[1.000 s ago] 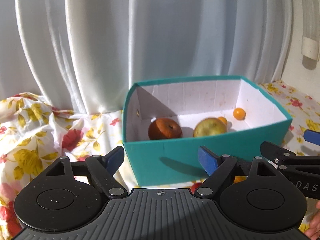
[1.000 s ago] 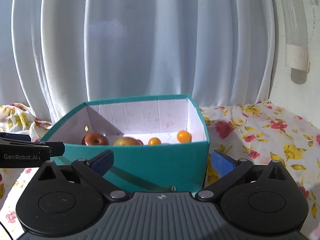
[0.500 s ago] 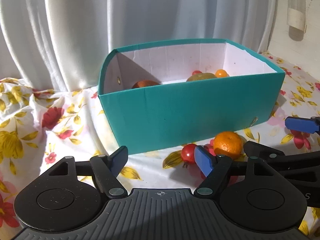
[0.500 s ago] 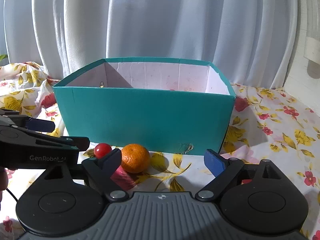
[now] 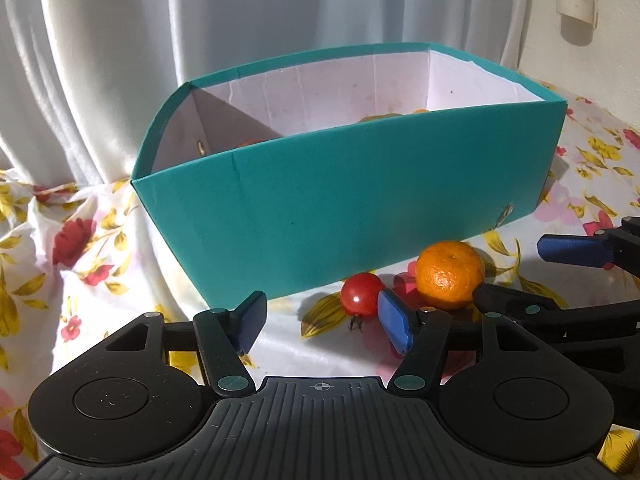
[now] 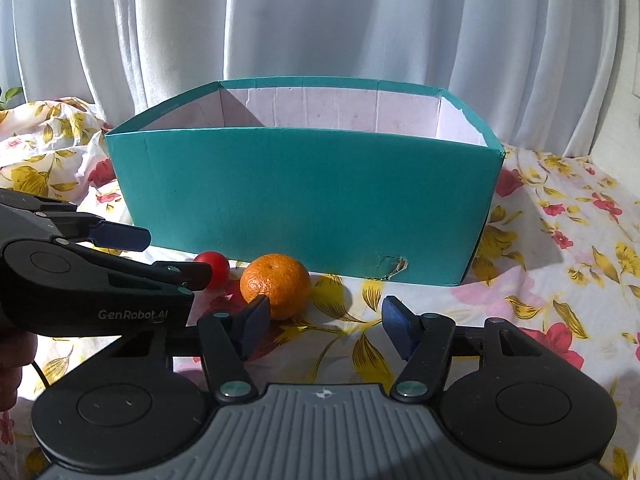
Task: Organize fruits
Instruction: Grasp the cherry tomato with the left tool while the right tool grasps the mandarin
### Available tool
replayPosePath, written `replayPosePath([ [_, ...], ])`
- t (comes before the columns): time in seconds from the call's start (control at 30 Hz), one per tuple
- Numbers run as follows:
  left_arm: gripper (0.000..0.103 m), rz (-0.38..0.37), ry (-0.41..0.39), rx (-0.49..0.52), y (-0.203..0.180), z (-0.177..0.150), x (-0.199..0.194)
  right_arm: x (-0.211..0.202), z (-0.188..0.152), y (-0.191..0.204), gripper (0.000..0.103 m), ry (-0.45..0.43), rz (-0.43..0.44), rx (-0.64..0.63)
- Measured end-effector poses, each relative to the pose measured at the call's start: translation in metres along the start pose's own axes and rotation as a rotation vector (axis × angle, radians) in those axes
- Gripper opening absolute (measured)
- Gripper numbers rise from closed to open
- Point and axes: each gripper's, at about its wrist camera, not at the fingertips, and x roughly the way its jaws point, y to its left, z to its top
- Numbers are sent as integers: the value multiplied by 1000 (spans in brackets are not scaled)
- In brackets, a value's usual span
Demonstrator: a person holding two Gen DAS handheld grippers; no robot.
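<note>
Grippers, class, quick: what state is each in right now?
Left gripper: open, just been closing, holding nothing.
Right gripper: open, just been closing, holding nothing.

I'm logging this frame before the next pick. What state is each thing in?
Teal box: upright, open-topped, dent low on front wall.
Orange: loose on the cloth outside the box, ungripped.
Cherry tomato: loose on the cloth beside the orange.
Left gripper: jaws just closing, nothing between.
Right gripper: jaws just closing, nothing between.
</note>
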Motion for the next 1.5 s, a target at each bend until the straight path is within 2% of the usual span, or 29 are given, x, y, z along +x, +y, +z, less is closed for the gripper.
replayPosePath([
  [0.2, 66, -16, 19, -11, 0, 2, 8, 3, -1, -3, 62, 8, 12, 9],
  [0.3, 59, -11, 47, 1, -2, 2, 16, 7, -2, -2, 62, 19, 17, -5],
  [0.67, 56, -13, 38, -36, 8, 1, 18, 19, 2, 4, 61, 20, 56, -18],
  [0.77, 47, -32, 41, -51, 13, 2, 18, 22, 5, 5, 61, 27, 78, -19],
  [0.87, 46, -36, 42, -68, 17, 1, 17, 25, 6, 7, 61, 29, 101, -25],
  [0.97, 31, -51, 49, -75, 20, 0, 15, 28, 8, 8, 61, 32, 130, -32],
  [1.0, 28, -50, 50, -76, 20, 0, 14, 29, 8, 10, 61, 33, 130, -44],
  [1.13, 29, -55, 51, -90, 22, 0, 14, 38, 9, 15, 57, 58, 140, -63],
  [1.33, 29, -52, 46, -82, 21, 0, 15, 39, 7, 22, 54, 46, 125, -118],
  [1.5, 30, -53, 49, -89, 21, 2, 16, 39, 6, 27, 43, 15, 122, -169],
])
